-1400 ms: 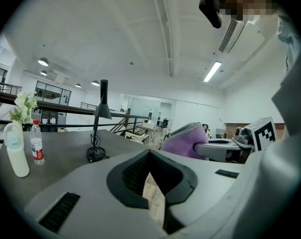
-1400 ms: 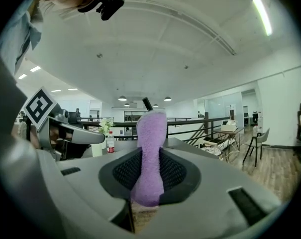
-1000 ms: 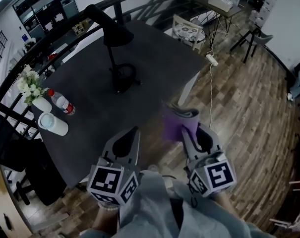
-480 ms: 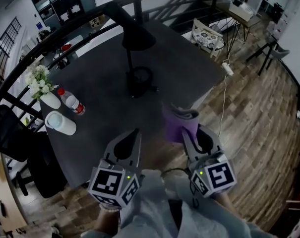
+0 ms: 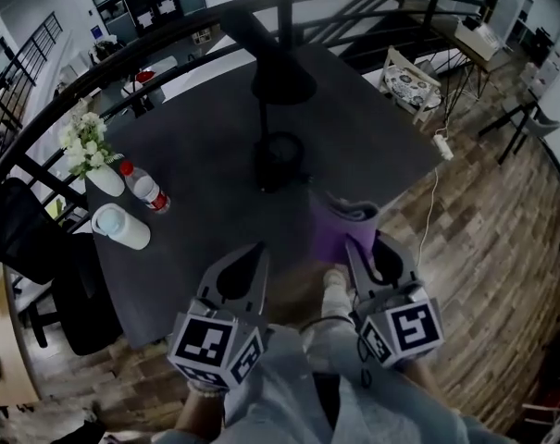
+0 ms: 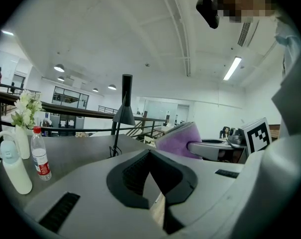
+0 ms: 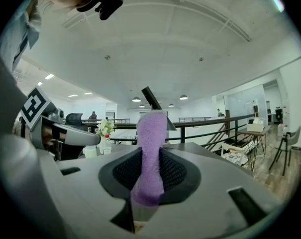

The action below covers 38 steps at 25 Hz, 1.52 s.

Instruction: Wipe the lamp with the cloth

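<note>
A black desk lamp [image 5: 278, 146] stands at the far middle of the dark table [image 5: 196, 155], its shade [image 5: 282, 80] above its round base. My right gripper [image 5: 355, 244] is shut on a folded purple cloth [image 5: 341, 227], held over the table's near edge, short of the lamp. In the right gripper view the cloth [image 7: 151, 148] rises between the jaws and hides most of the lamp [image 7: 151, 98]. My left gripper [image 5: 250, 250] is shut and empty beside it. The left gripper view shows the lamp [image 6: 124, 112] ahead and the cloth [image 6: 180, 139] to the right.
At the table's left stand a vase of white flowers [image 5: 90, 151], a water bottle [image 5: 146, 191] and a white tumbler [image 5: 122, 228] on its side. A black railing [image 5: 168, 24] runs behind the table. A dark chair [image 5: 39, 248] is at the left, and a power strip [image 5: 443, 144] lies on the wooden floor.
The table and lamp have shifted right and lower in the head view. Both grippers keep the same pose, and the cloth stays in the right one.
</note>
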### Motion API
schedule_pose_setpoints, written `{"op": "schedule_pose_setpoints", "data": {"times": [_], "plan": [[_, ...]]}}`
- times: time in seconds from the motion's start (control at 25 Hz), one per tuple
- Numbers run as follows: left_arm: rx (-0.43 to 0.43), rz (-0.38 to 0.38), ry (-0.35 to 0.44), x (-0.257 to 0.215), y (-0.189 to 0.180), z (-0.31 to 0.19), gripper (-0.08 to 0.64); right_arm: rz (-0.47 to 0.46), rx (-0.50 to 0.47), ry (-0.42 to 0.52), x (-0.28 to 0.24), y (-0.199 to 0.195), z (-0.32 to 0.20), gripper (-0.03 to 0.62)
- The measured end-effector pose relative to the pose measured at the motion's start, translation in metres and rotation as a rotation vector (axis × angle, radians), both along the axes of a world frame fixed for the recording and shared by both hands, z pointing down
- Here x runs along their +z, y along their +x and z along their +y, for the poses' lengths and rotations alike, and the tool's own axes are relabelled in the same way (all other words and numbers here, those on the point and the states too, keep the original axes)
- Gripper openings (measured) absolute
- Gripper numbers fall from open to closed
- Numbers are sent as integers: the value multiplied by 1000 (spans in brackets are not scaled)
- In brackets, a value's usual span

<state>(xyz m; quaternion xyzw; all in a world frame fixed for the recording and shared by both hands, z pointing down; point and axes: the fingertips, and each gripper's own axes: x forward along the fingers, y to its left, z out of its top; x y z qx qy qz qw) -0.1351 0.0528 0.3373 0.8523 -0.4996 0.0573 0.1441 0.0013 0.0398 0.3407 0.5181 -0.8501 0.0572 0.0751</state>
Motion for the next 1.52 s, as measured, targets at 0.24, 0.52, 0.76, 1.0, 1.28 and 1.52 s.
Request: {"op": "schedule_pose_setpoints", "data": {"times": [0.24,0.52,0.76,1.0,1.28,1.52], "plan": [[-84,-8,6,-2,-1,-31,9,11,-105,31,-8,-5,-45,89],[-184,-6,8,-10,1,-71,9,34,-249,85,-26,-18,-100,89],[-285,-3,19,-16,13,-106,9,27,-374,123,-45,-19,-146,89],[-385,-11,22,-22,32,-137,9,-31,-524,199,-77,-26,-189,89],[-518,-19,27,-26,30,-141,9,-78,-719,301,-120,-57,-195,89],[-609,-33,-26,-22,33,-136,9,-99,-839,403,-152,-80,-195,89]]}}
